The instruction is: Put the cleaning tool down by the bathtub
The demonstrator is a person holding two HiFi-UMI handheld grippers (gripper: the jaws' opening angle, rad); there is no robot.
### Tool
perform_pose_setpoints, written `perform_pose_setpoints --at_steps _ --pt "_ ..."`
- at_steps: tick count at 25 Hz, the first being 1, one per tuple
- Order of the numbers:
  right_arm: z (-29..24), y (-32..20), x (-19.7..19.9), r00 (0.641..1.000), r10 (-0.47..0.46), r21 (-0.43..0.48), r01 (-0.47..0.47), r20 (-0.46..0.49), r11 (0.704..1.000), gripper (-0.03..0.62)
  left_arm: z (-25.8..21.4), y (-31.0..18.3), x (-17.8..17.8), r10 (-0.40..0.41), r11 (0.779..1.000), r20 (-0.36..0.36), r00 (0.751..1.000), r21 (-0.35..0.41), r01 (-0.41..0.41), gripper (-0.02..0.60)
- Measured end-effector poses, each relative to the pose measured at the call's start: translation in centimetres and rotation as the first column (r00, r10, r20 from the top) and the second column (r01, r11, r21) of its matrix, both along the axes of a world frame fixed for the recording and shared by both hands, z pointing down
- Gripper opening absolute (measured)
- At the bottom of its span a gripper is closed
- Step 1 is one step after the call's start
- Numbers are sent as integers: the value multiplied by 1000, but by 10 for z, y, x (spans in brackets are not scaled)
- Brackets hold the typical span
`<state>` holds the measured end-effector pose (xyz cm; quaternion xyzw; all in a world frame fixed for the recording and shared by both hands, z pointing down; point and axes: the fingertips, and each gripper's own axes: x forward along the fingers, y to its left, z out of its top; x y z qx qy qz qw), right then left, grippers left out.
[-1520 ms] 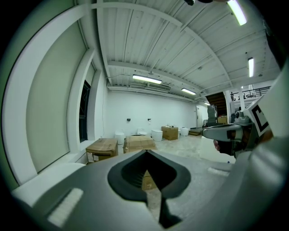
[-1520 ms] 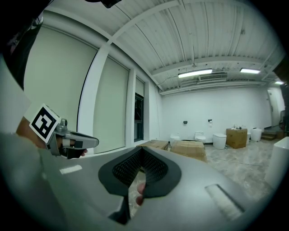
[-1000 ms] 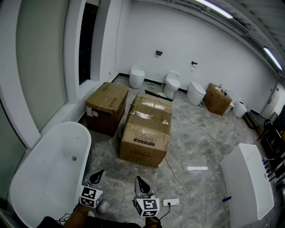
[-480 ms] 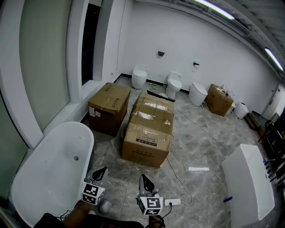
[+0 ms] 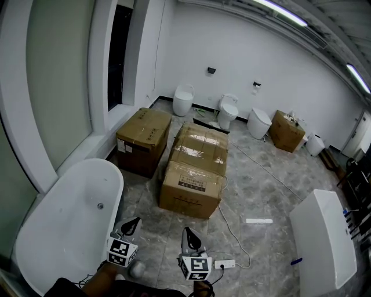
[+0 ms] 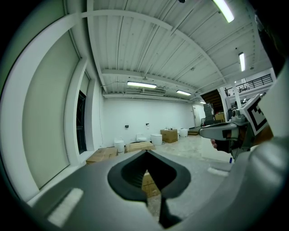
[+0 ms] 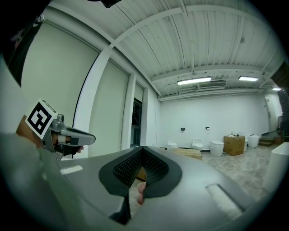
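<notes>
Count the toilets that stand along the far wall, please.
3: a toilet near the left corner, a toilet in the middle, a toilet beside the far cardboard box. Nearer boxes may hide more.

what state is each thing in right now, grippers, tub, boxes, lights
left gripper: shut, nothing held
right gripper: shut, nothing gripped
bathtub: upright, empty
cardboard boxes: closed, taped
ceiling lights: on
</notes>
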<state>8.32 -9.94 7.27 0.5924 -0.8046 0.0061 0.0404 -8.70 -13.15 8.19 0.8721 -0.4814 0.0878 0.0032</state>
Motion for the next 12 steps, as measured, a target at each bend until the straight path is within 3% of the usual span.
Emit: perform_pose_setpoints --at_steps 12 --pt "11 -4 -10 1000 -10 -20 9 -21 1000 15 11 -1 -8 -7 1000 -12 1000 -16 7 0"
